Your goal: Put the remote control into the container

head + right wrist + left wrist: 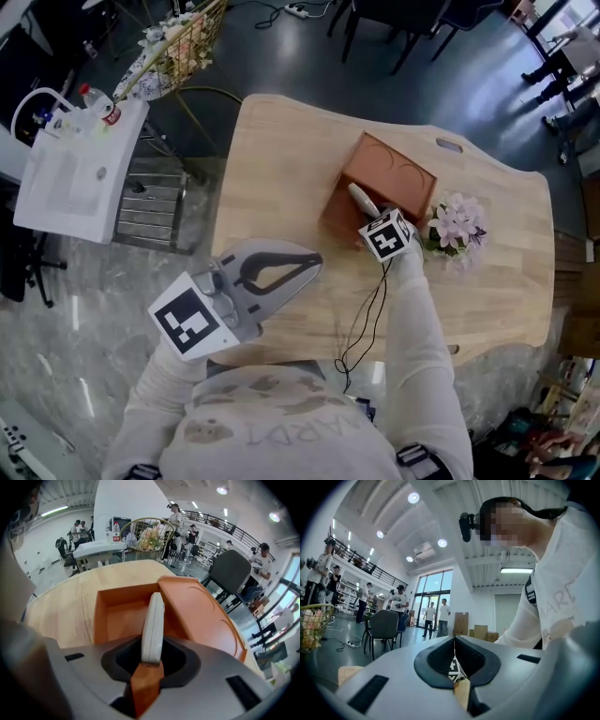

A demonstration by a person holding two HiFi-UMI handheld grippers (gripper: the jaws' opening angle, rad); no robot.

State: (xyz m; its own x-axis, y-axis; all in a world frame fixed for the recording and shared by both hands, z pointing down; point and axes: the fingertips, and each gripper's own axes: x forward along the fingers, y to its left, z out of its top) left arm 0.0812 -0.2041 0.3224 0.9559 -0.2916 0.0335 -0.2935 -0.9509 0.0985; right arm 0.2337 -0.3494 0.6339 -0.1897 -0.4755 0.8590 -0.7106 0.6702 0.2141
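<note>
The remote control (153, 627), a slim pale grey piece, is gripped at its near end between the pads of the right hand-held gripper (151, 656), whose jaws are closed partway upon it. The right hand-held gripper (367, 214) is pointed steeply down over the orange container (398, 173), which stands near the middle of the light wooden surface (281, 178). In the right gripper view the remote control is seen edge-on, with its far end reaching over the open compartment of the container (101, 616); whether the end touches the inside cannot be told. A flat orange panel marked with curved lines is seen just to the right of that compartment. In the head view the remote control (361, 200) is seen at the container's near left corner. A bunch of pale pink flowers (457, 225) lies on the surface just beside the container. The left hand-held gripper (314, 264) is held well apart from the container, at the near edge of the surface, pointing level. In the left gripper view its jaws (454, 641) are brought together at the tips, and nothing is held between them.
</note>
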